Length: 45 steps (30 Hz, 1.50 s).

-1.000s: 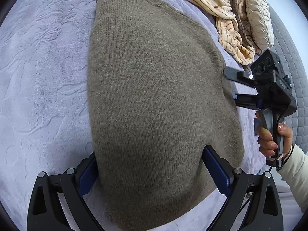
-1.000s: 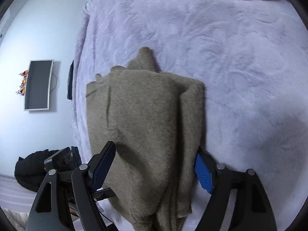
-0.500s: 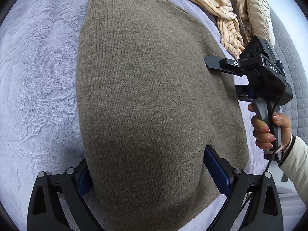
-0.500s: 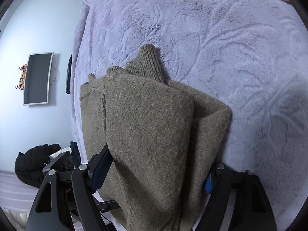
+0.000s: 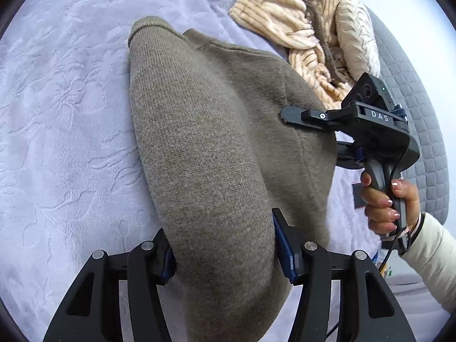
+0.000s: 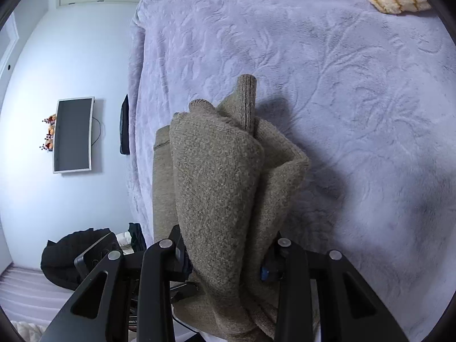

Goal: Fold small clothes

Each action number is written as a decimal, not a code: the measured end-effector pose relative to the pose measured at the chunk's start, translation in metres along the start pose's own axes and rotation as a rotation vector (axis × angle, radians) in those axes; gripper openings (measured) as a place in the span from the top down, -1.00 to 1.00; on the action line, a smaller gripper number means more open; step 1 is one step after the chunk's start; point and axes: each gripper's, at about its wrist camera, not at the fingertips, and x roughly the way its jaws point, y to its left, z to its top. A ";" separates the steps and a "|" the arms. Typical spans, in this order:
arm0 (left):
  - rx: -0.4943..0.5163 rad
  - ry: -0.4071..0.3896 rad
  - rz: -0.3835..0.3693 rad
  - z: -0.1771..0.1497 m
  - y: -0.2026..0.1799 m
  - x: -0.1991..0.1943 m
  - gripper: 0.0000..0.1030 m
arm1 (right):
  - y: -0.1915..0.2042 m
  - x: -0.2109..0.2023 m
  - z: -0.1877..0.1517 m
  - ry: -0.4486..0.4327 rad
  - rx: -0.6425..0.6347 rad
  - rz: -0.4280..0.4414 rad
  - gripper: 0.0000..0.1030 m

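Olive-brown knit, kind of fuzzy, that's what the sweater was, bunched up and partly lifted off a lavender plush blanket with a leafy embossed pattern. Both tongs had a piece of it. The left gripper had just been closing its jaws, and the blue pads were pressing into a thick fold of the knit from either side, so about half open with wool packed between them. The right gripper had been closing too, narrower than the left, clamped on the other side of the same sweater (seen from the left camera, one of its black fingers lay across the top of the fabric). A ribbed cuff stuck up out of the bundle.

Only writing I could read was "DAS" in pale letters on the black body of the right-hand tool, which a hand in a cream sleeve held by the grip. A small green light glowed on top of it.

Further back on the bed sat a heap of cream striped clothes, clear of the sweater. A dark screen hung on the white wall.
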 end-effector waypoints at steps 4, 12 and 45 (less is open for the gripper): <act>0.007 -0.025 -0.015 -0.009 -0.008 -0.025 -0.12 | 0.026 -0.003 -0.011 0.003 -0.016 0.006 0.29; 0.057 -0.030 0.020 -0.061 -0.007 -0.078 -0.12 | 0.059 -0.002 -0.061 0.029 -0.020 0.041 0.29; -0.091 0.024 0.380 -0.178 0.058 -0.109 -0.28 | 0.072 0.058 -0.231 0.252 -0.153 -0.251 0.09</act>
